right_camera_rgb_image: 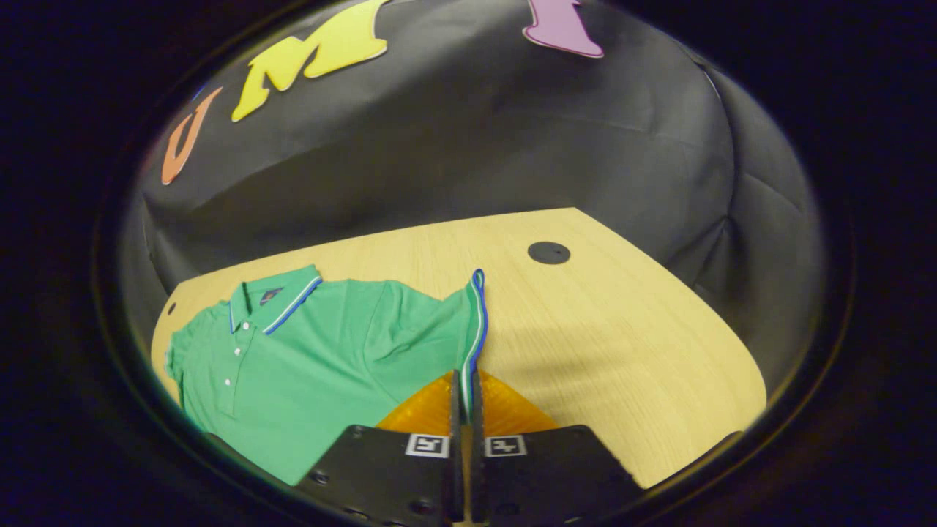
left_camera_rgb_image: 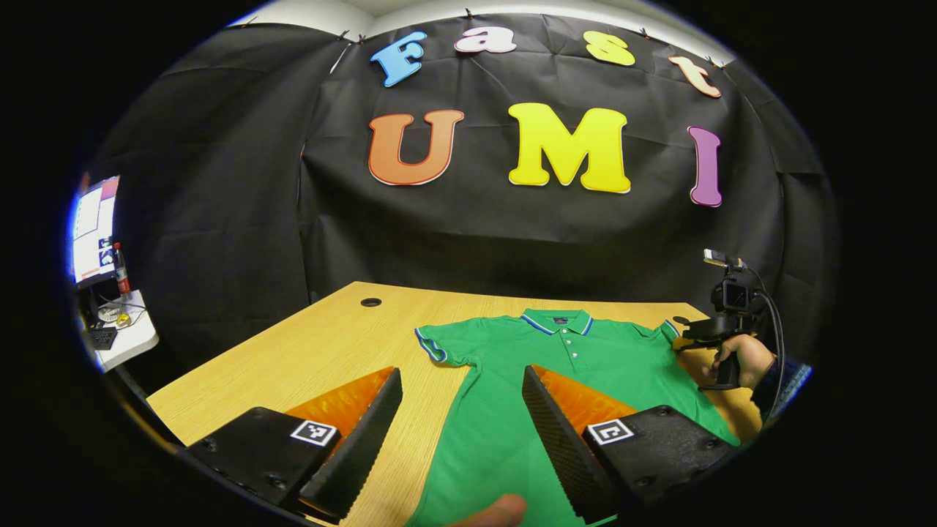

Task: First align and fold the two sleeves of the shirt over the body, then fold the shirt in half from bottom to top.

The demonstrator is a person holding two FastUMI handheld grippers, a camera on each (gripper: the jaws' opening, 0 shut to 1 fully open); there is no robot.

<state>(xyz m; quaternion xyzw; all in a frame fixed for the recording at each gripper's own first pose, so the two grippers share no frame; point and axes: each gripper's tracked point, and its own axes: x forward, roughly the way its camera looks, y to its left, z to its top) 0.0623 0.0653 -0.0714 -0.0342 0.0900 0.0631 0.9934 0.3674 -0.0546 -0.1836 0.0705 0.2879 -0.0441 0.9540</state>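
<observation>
Left gripper view: one green shirt [left_camera_rgb_image: 556, 380] lies flat on the wooden table [left_camera_rgb_image: 322, 351], bare wood running to the 9 o'clock edge; the left gripper [left_camera_rgb_image: 461, 410] hovers over the hem, fingers spread wide, holding nothing, while at 3 o'clock a hand [left_camera_rgb_image: 743, 359] holds the right gripper [left_camera_rgb_image: 695, 333] at the sleeve. Right gripper view: the right gripper [right_camera_rgb_image: 463, 388] is clamped on one striped sleeve cuff [right_camera_rgb_image: 476, 322], open table [right_camera_rgb_image: 622, 329] toward 2 o'clock with one cable hole [right_camera_rgb_image: 549, 252].

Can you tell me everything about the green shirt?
The shirt is a green polo of knit-looking cloth, with blue and white stripes on the collar and sleeve ends, and small white buttons. It lies flat, front up, on the table. The right tool is shut on one sleeve's striped edge, lifting it. The left tool hangs open above the shirt's lower side.
</observation>
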